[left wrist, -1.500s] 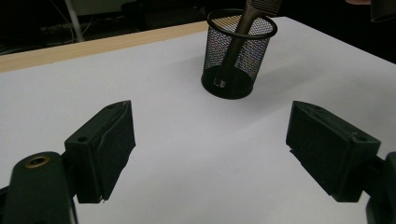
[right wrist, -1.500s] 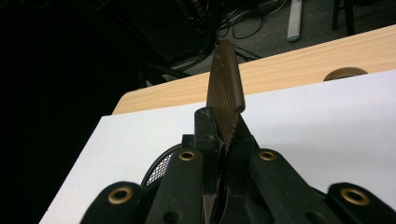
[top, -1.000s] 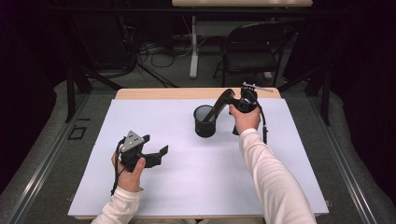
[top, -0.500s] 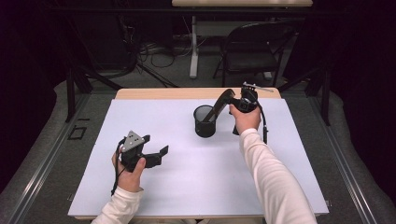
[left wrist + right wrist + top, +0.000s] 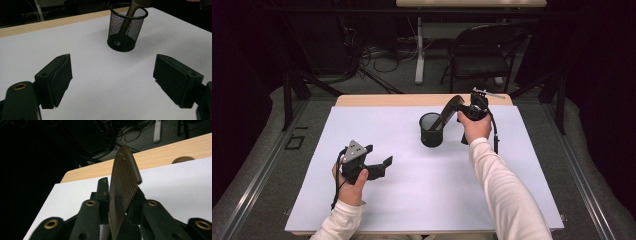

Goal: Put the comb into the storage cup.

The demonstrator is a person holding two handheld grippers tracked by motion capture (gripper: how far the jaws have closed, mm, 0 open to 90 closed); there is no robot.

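While the left hand-held gripper [image 5: 379, 166] hovers at the lower left of the high view with its jaws spread wide and nothing between them, the white tabletop [image 5: 422, 190] stretches away beneath it. Farther up, just right of centre, the brown comb [image 5: 446, 113] leans in the black mesh cup [image 5: 431, 131]. The right hand-held gripper [image 5: 117, 202] has just been easing open, the comb's upper end between its jaws.
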